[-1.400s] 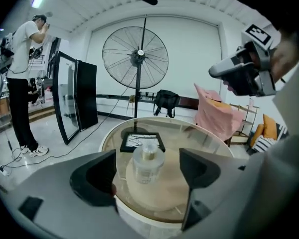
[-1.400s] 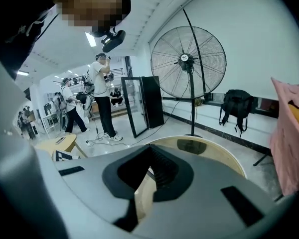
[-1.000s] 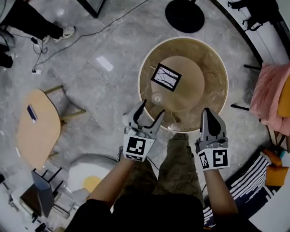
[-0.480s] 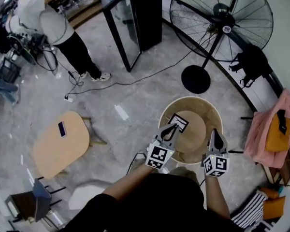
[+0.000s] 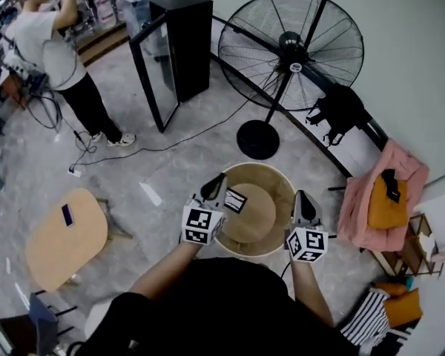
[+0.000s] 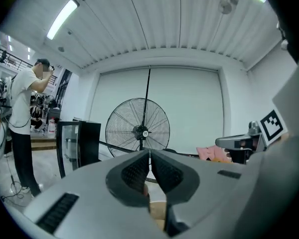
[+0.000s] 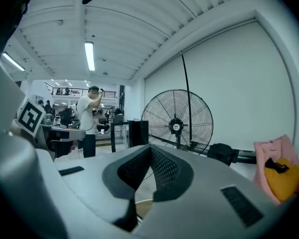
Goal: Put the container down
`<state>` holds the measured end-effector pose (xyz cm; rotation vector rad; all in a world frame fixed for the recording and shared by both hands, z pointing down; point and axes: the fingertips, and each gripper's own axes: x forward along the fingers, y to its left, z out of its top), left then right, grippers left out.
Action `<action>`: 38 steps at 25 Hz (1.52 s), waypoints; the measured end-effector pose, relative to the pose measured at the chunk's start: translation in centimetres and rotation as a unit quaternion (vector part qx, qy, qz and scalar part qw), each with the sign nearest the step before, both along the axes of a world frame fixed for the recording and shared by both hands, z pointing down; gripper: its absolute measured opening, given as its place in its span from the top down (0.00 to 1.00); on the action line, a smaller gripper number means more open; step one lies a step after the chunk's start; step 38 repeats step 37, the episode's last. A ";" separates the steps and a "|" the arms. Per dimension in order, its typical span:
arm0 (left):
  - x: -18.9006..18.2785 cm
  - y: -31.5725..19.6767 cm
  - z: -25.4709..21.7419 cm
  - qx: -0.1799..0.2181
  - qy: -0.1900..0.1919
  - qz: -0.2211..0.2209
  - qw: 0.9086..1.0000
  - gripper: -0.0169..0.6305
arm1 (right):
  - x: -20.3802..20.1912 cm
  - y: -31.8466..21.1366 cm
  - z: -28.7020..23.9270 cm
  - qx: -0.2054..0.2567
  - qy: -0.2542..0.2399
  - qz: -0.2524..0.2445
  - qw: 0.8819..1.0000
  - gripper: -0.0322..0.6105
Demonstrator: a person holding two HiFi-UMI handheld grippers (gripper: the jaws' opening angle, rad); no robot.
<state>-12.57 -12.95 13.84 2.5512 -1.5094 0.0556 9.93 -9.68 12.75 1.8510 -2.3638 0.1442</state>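
L gripper [image 5: 219, 179] jaws fully closed on left rim of tan round container [image 5: 282, 197], R gripper [image 5: 301, 196] closed on right rim, I see container betw both, at person's chest, fan [image 5: 291, 47] beyond.

Round wooden table [image 5: 256, 219] – raised rim, paler disc at ctr. Marker card [image 5: 235, 199] lies flat by its far-left edge. Table stands on grey floor [image 5: 170, 180] – cable [image 5: 179, 147] trails across.
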 end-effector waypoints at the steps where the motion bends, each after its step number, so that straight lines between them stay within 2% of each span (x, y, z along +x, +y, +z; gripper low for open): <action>1: 0.6 -0.3 -0.7 0.004 0.003 0.000 1.000 0.93 | 0.5 -0.2 -0.5 0.004 0.001 0.002 1.000 0.92; 9: 5.0 -1.5 -3.4 0.040 -0.013 0.008 0.999 0.93 | 4.9 -0.6 -2.7 0.019 0.015 0.017 1.000 0.92; 18: 8.0 -2.8 -3.9 0.052 -0.007 0.000 0.999 0.93 | 8.9 -1.3 -3.2 0.025 0.025 0.015 0.999 0.92; 22: 8.4 -2.7 -4.3 0.053 0.010 -0.012 0.998 0.93 | 9.3 -1.1 -3.4 0.034 0.026 0.000 0.999 0.92; 38: 10.8 -2.0 -5.1 0.061 0.011 -0.026 0.998 0.93 | 12.5 -0.1 -3.5 0.034 0.029 -0.009 0.999 0.92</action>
